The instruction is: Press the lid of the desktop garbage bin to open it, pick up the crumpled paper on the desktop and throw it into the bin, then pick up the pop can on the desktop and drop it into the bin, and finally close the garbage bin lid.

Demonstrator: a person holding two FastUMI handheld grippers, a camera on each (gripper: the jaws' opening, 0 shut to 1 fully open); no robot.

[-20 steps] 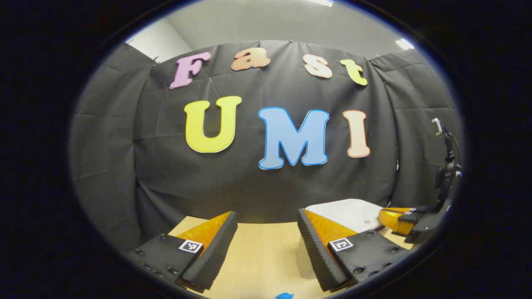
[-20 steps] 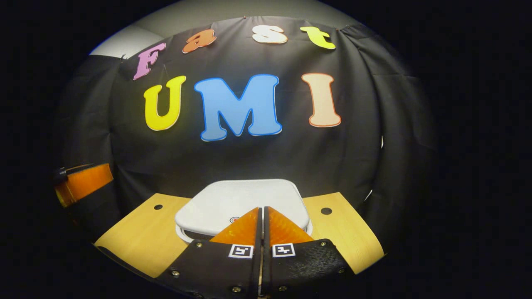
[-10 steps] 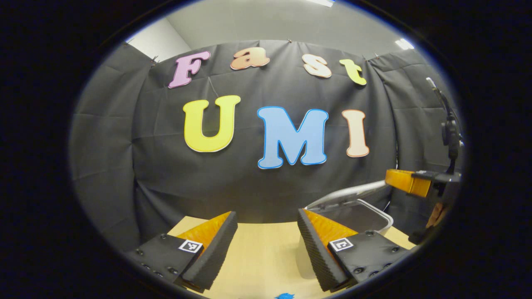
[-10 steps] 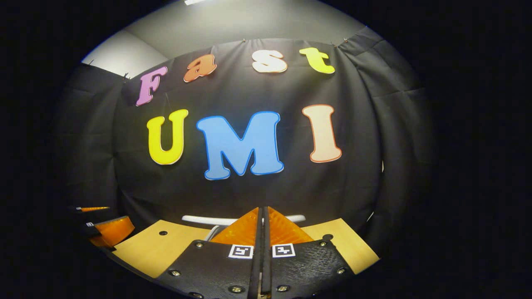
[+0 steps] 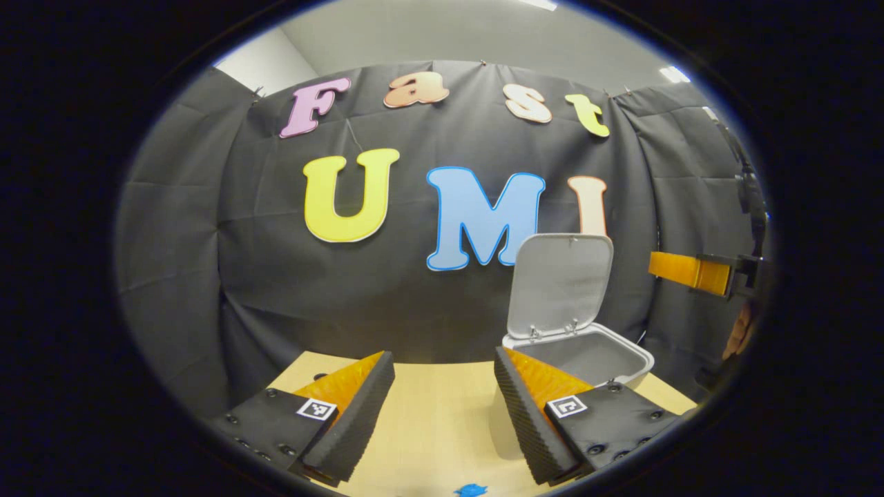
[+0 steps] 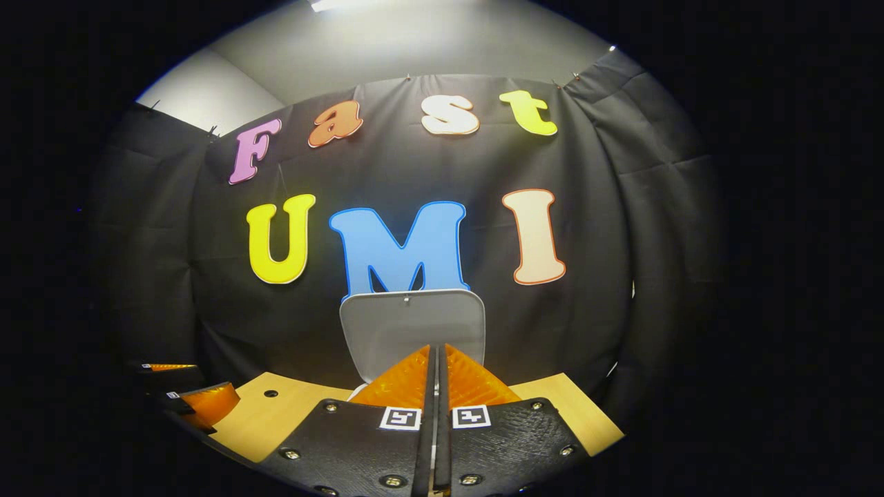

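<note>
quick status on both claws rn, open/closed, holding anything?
Left claw: open, holding nothing, low over the table.
Right claw: closed, nothing between the fingers, in front of the raised bin lid.

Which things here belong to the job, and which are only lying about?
For the job:
white plastic desktop garbage bin
its grey lid, standing open
left hand-held gripper, open
right hand-held gripper, shut

Only lying about:
light wooden table
small blue mark on it
</note>
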